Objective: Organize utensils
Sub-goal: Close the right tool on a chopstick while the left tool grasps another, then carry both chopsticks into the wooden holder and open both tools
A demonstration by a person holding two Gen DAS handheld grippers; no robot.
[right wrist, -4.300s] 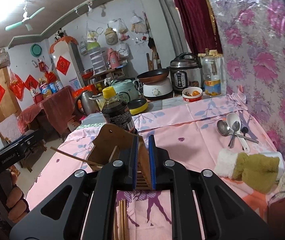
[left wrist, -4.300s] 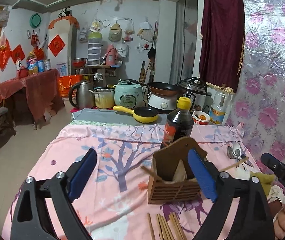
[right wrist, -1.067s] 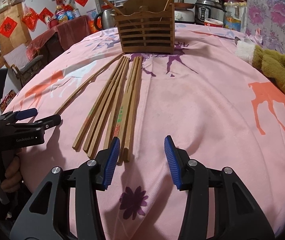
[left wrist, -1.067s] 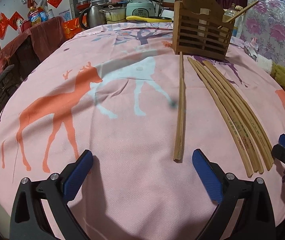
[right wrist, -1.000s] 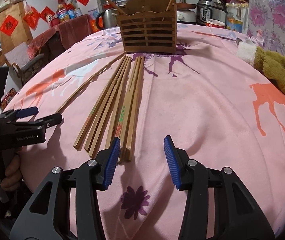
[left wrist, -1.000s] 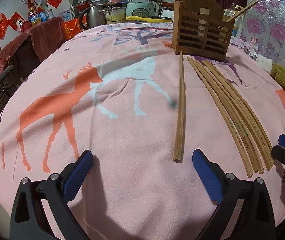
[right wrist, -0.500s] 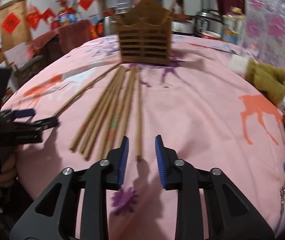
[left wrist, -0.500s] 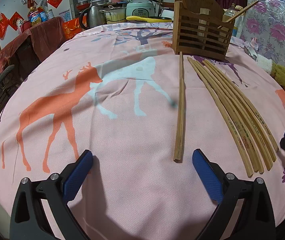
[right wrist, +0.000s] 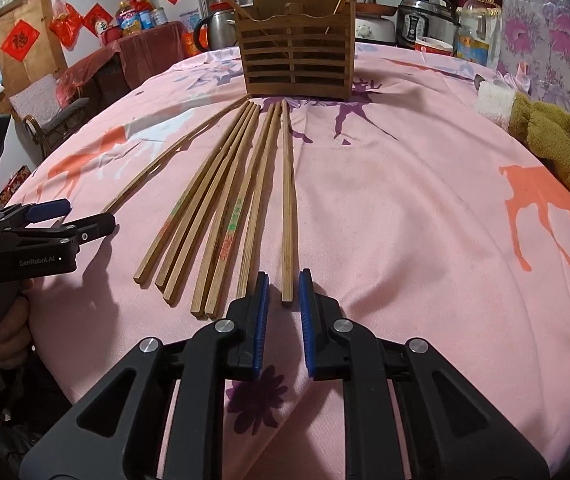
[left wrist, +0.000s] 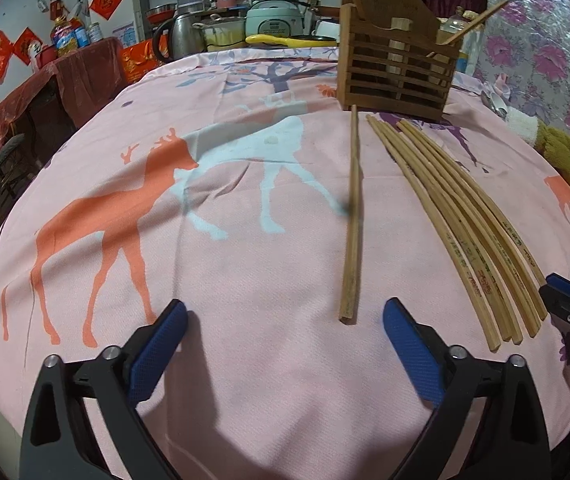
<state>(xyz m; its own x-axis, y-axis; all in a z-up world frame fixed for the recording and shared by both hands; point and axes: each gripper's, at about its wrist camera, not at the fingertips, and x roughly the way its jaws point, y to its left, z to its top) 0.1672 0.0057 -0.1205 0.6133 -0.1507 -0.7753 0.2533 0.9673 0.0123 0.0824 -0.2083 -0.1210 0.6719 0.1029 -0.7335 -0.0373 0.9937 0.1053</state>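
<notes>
A wooden utensil holder (right wrist: 297, 44) stands at the far end of the desk (right wrist: 405, 208), on a pink cloth printed with deer, and everything else is easiest placed from it. Two chopsticks lean out of its top, one tilting left and one right. On the cloth in front of the holder lie the loose chopsticks, their far tips close to its base and their near ends fanning toward the cameras.

Straight out from the holder's middle lies a single chopstick (right wrist: 287, 200), set slightly apart from the bundle of chopsticks (right wrist: 213, 208) just to its left. The right tongs (right wrist: 283, 292) sit at the near end of that single chopstick, jaws narrowed and just now closing, the stick's end between the blue pads with a sliver of gap visible on each side (so not yet clamped).

Further left of the holder, a lone chopstick (left wrist: 353, 216) lies by itself. The left tongs (left wrist: 283, 328) hover at its near end, jaws spread wide and grasping nothing, having just eased inward a touch; the stick's tip lies ahead of the gap, closer to the right pad.

To the right of the holder, an olive mitten (right wrist: 549, 136) rests on the cloth.
</notes>
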